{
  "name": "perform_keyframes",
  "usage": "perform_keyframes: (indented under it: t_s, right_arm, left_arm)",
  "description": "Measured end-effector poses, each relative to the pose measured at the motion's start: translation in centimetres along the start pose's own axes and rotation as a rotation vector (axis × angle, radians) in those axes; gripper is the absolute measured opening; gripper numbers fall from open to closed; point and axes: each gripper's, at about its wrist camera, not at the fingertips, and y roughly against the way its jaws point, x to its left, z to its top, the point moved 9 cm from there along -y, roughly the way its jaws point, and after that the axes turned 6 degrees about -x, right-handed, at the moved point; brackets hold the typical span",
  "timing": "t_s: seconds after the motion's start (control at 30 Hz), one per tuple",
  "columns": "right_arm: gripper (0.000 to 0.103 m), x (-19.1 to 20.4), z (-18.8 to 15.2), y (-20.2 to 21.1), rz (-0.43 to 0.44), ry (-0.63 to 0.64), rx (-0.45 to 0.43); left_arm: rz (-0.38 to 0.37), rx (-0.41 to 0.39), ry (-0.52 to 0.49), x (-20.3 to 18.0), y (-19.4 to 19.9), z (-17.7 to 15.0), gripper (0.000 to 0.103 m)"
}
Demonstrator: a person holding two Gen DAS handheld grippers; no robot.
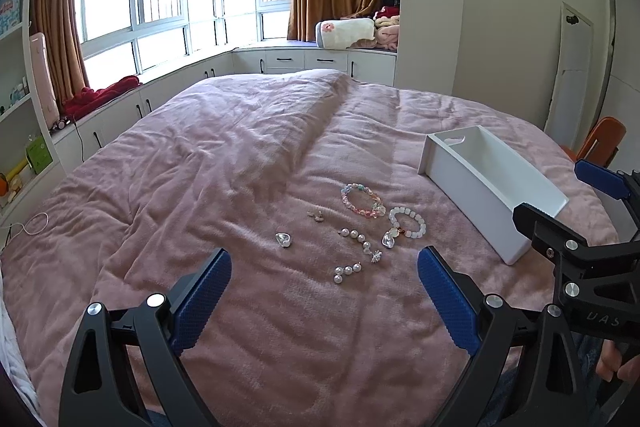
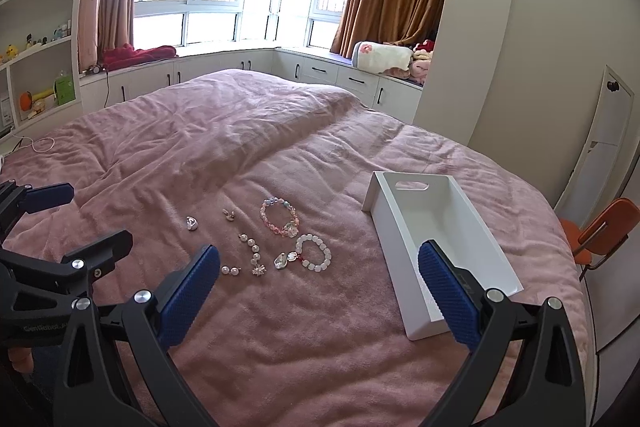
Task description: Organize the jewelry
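While both grippers hang wide open and empty, no jewelry is boxed yet.
Best: right gripper [image 2: 319, 273] pinches white bracelet [image 2: 315, 253] by its beads, drops into white box [image 2: 464, 259]; left gripper [image 1: 324, 277] spare.

Each handheld gripper is a black plastic frame with triangular cut-outs, joined by round silver screws at its pivots. The left gripper [image 1: 324, 267] and the right gripper [image 2: 319, 267] each carry two long fingers faced with blue pads [image 1: 204, 301] whose surface has a fine knobbly grid. Pale lettering reading "UAS" is stamped on the right gripper's frame, and "GenRobot" appears on the left gripper's body.
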Motion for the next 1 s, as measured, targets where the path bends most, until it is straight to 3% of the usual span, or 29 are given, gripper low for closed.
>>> perform_keyframes:
  t_s: [1.0]
  right_arm:
    - [0.098,-0.05,-0.04,-0.01,0.0,-0.001,0.002]
  left_arm:
    - [0.0,0.0,-0.002,-0.13,0.08,-0.11,0.095]
